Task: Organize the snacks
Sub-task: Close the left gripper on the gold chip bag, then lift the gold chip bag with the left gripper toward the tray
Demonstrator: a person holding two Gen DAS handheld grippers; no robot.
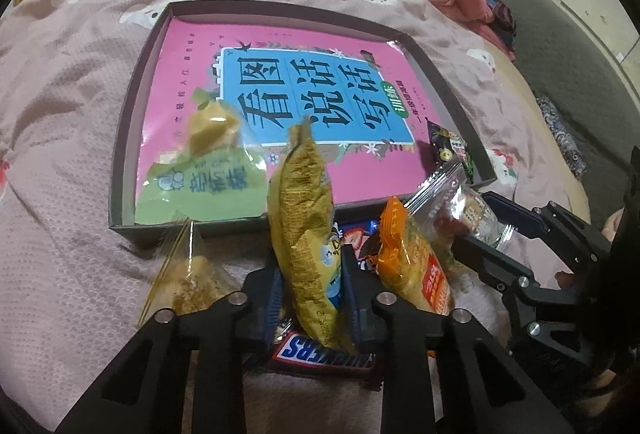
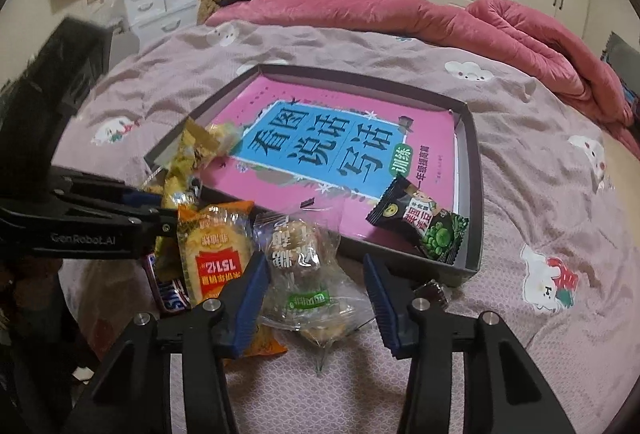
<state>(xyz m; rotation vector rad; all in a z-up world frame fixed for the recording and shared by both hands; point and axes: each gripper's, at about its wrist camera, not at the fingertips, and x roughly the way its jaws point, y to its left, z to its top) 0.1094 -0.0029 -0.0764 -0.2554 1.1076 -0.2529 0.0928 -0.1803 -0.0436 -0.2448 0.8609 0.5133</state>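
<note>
My left gripper (image 1: 310, 274) is shut on a yellow snack packet (image 1: 304, 218), which stands upright between its blue pads just in front of the dark grey tray (image 1: 120, 153). My right gripper (image 2: 316, 298) is open around a clear packet of brown sweets (image 2: 300, 258); the left pad touches the wrapper, while the right pad stands just off it. An orange packet (image 2: 216, 254) and a Snickers bar (image 1: 324, 354) lie between the two grippers. The tray holds a pink book (image 2: 360, 153), a green packet (image 1: 200, 185) and a black pea packet (image 2: 424, 230).
Everything rests on a bed with a mauve patterned sheet (image 2: 540, 193). A rumpled pink quilt (image 2: 480, 33) lies behind the tray. A clear bag with golden crumbs (image 1: 192, 282) sits left of the left gripper, and a small dark sweet (image 2: 434, 290) lies at the tray's near corner.
</note>
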